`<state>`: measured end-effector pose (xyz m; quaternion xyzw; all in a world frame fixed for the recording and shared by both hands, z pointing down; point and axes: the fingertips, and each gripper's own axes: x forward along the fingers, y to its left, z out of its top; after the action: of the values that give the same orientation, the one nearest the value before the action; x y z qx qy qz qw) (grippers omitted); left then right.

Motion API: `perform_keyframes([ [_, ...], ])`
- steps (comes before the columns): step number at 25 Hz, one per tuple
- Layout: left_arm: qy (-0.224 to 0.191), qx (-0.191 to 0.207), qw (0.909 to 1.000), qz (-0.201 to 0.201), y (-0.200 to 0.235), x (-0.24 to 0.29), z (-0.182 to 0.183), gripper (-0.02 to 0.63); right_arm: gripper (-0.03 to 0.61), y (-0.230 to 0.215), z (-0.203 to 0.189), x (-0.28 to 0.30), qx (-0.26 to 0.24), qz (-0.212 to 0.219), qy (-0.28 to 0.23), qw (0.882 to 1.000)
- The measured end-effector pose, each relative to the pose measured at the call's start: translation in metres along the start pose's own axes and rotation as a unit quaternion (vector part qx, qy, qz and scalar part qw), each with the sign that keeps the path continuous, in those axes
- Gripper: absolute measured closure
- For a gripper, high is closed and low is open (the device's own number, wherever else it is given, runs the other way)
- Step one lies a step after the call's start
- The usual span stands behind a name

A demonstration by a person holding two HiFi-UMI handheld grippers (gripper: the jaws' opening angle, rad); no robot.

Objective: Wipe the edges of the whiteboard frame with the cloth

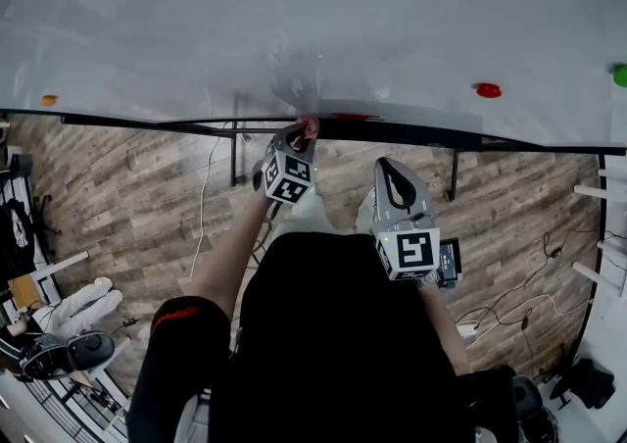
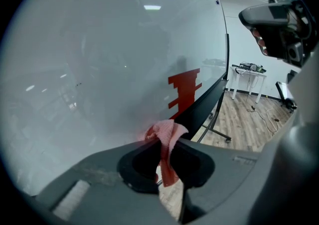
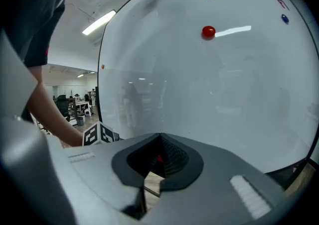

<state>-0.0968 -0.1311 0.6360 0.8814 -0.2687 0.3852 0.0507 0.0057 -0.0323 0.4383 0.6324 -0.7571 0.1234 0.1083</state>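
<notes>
Left gripper (image 1: pixel 304 129): up at the lower edge of the whiteboard (image 1: pixel 313 29), jaws pinched tight on the pink cloth (image 1: pixel 310 125). Marker cube (image 1: pixel 288 179) just behind the jaws, facing the head camera.

Cloth, left gripper view (image 2: pixel 167 134): bunched above the closed tips and lying against the board surface just above the black frame (image 2: pixel 212 94). One tail hangs down between the jaws.

Right gripper (image 1: pixel 387 167): lower than the left one and to its right, apart from the cloth, tips pointing toward the frame. Jaws closed on each other with nothing gripped, as read in the right gripper view. Marker cube (image 1: pixel 411 252) on its rear end.

Whiteboard: broad and pale, filling the top of the head view, with a black frame strip (image 1: pixel 411 132) along its lower edge and black stand legs (image 1: pixel 235 152) beneath, over the wood-plank floor (image 1: pixel 127 196).

Magnets on the board — red (image 1: pixel 488 90) near the lower edge at right, green (image 1: pixel 620 74) at the far right, orange (image 1: pixel 49 99) at the far left. Small blue one (image 3: pixel 284 18) seen only in the right gripper view.

Red stepped mark (image 2: pixel 184 88): on the lower board beside the frame, in the left gripper view.

Person: bare forearm (image 1: pixel 230 255) behind the left gripper, dark clothing below.
</notes>
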Motion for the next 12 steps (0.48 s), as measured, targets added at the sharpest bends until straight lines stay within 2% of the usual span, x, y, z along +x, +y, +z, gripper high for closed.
perform_keyframes([
  [12,0.006,0.005,1.0,0.0,-0.0035,0.004,0.0052,0.566,0.577,-0.0073,-0.0036,0.0051,0.008,0.006,0.004,1.0],
])
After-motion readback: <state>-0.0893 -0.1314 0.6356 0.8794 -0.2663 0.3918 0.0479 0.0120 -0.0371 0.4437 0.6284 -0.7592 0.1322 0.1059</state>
